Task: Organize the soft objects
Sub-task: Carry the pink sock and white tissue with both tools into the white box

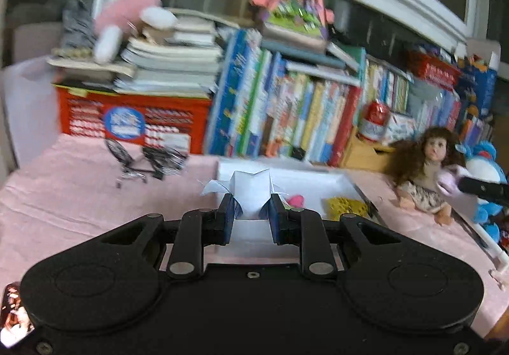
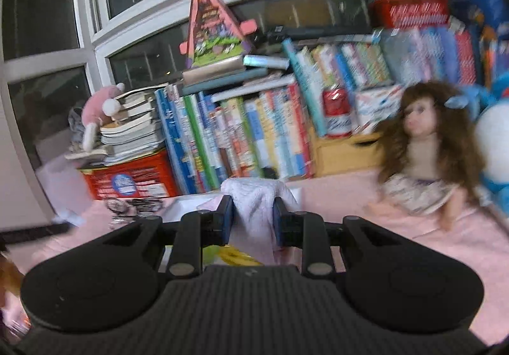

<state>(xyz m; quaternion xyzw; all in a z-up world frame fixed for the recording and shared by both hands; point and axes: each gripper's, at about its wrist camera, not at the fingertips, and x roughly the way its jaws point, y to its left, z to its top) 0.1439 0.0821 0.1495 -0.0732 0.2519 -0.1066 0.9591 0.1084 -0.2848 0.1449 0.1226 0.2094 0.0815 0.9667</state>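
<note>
The left gripper [image 1: 251, 208] was pinched on a pale white cloth [image 1: 251, 193] at the centre of its frame. The right gripper [image 2: 253, 215] was clamped on a lilac-white towel [image 2: 254, 202], which was bunched between the blue pads and hung below them. Behind the left gripper, a white tray [image 1: 331, 178] was seen on the pink tabletop [image 1: 63, 196], with pink and yellow items inside. A doll [image 1: 426, 170] was seated at the right of the frame, beside a blue plush [image 1: 486, 164]. A row of books [image 2: 254, 132] was ranged behind.
</note>
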